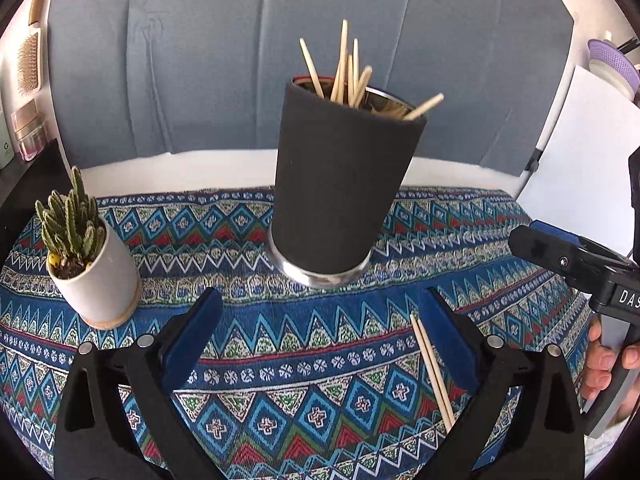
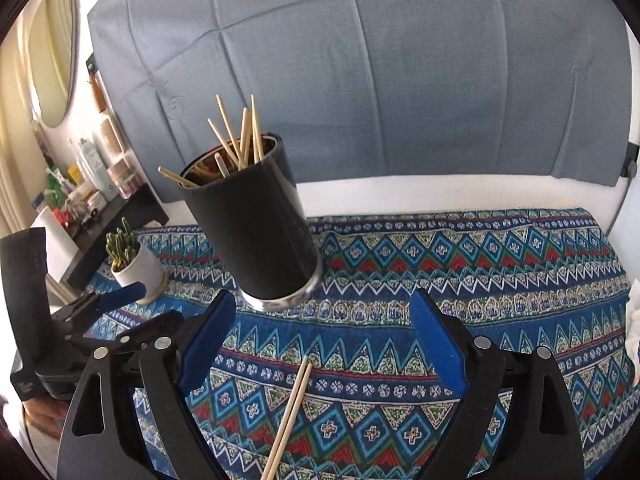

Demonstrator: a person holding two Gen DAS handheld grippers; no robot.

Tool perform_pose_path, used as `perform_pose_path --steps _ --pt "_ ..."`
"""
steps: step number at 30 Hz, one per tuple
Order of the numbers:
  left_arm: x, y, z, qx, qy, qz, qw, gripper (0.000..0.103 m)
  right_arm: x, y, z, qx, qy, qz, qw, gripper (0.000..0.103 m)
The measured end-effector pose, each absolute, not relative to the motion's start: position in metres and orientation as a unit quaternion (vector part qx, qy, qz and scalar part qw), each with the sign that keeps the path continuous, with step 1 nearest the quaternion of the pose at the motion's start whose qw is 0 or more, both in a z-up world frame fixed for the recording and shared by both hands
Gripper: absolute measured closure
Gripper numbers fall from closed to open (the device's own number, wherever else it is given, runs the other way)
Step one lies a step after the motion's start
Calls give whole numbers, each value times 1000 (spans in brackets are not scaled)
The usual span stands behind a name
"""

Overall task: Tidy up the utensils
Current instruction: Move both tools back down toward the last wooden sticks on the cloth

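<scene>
A black-sleeved metal cup [image 1: 336,184] stands upright on the patterned cloth and holds several wooden chopsticks [image 1: 348,72]; it also shows in the right wrist view [image 2: 256,232]. Two loose chopsticks [image 1: 432,368] lie side by side on the cloth near me, also seen in the right wrist view [image 2: 290,412]. My left gripper [image 1: 320,312] is open and empty, the loose pair lying by its right finger. My right gripper [image 2: 324,320] is open and empty above the loose pair. The right gripper [image 1: 560,256] shows at the right edge of the left wrist view.
A small cactus in a white pot [image 1: 96,276] stands left of the cup, also in the right wrist view [image 2: 136,264]. The blue patterned cloth [image 2: 480,280] covers the table. A grey fabric backdrop [image 2: 400,80] stands behind. A shelf with bottles [image 2: 88,184] is far left.
</scene>
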State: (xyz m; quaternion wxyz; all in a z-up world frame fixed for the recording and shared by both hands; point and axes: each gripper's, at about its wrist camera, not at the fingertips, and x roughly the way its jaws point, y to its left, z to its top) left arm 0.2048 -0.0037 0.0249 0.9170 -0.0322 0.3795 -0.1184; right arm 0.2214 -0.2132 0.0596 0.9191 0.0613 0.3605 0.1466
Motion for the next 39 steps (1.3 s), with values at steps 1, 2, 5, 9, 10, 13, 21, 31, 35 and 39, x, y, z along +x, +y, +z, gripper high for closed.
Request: perform_pose_path --steps 1,2,5,9,10,13,21,31,35,39 --pt "205 -5 21 -26 389 -113 914 6 222 -212 55 57 368 146 917 19" --pt "206 -7 17 -21 398 -109 911 6 221 -210 50 51 375 144 914 18" --pt "209 -8 4 -15 427 -99 899 6 218 -204 33 21 402 146 903 18" --pt "211 -11 -8 -3 450 -91 889 6 214 -199 10 -14 436 147 888 18" --pt "211 -12 -9 0 451 -92 888 6 213 -198 4 -18 443 146 884 18" --pt "211 -17 -15 -2 460 -91 883 6 207 -196 -12 -18 463 153 873 18" --pt "214 -32 -24 -13 474 -89 876 6 190 -187 -38 -33 488 155 859 18" --pt "213 -53 -35 -51 494 -115 860 6 179 -189 -47 -41 482 137 864 14" --pt "210 -61 -40 -40 495 -110 861 6 176 -192 -46 -36 474 132 870 12" --pt "209 -68 -42 -30 498 -105 860 6 175 -193 -47 -33 470 125 873 9"
